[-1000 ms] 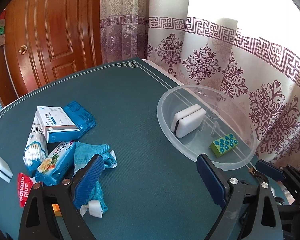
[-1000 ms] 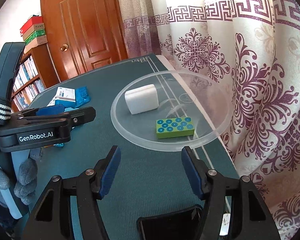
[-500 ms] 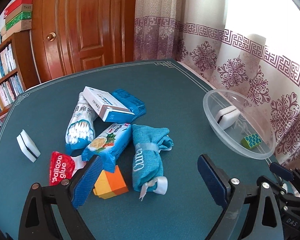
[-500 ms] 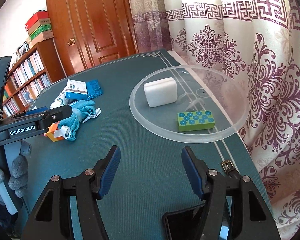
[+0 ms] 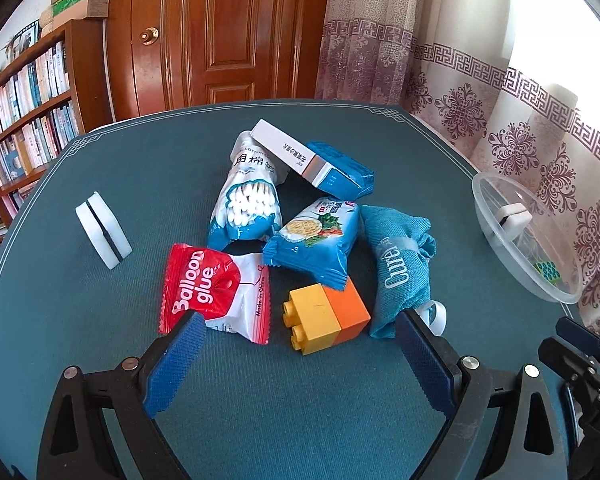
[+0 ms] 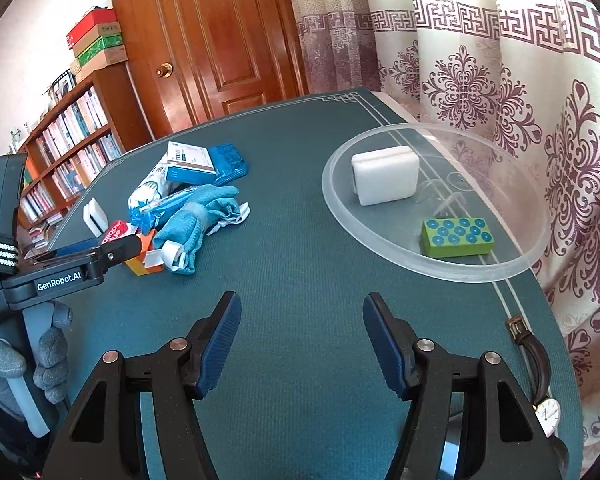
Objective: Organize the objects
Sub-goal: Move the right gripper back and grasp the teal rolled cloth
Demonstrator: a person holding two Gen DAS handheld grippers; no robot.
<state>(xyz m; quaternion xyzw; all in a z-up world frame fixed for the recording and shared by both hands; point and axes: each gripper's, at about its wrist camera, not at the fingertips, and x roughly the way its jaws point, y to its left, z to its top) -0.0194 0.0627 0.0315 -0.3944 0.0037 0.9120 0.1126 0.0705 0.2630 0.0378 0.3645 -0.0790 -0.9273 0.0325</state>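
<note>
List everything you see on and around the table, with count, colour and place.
bowl: 1, clear, table's right edge
sponge: 1, white, in bowl
green block: 1, blue dots, in bowl
second sponge: 1, white, left of pile
glue packet: 1, red
brick: 1, yellow-orange
cracker pack: 1, blue
cotton swabs: 1 bag
box: 1, white
blue pack: 1, under box
towel: 1, teal
watch: 1, near edge
left gripper: open
right gripper: open
</note>
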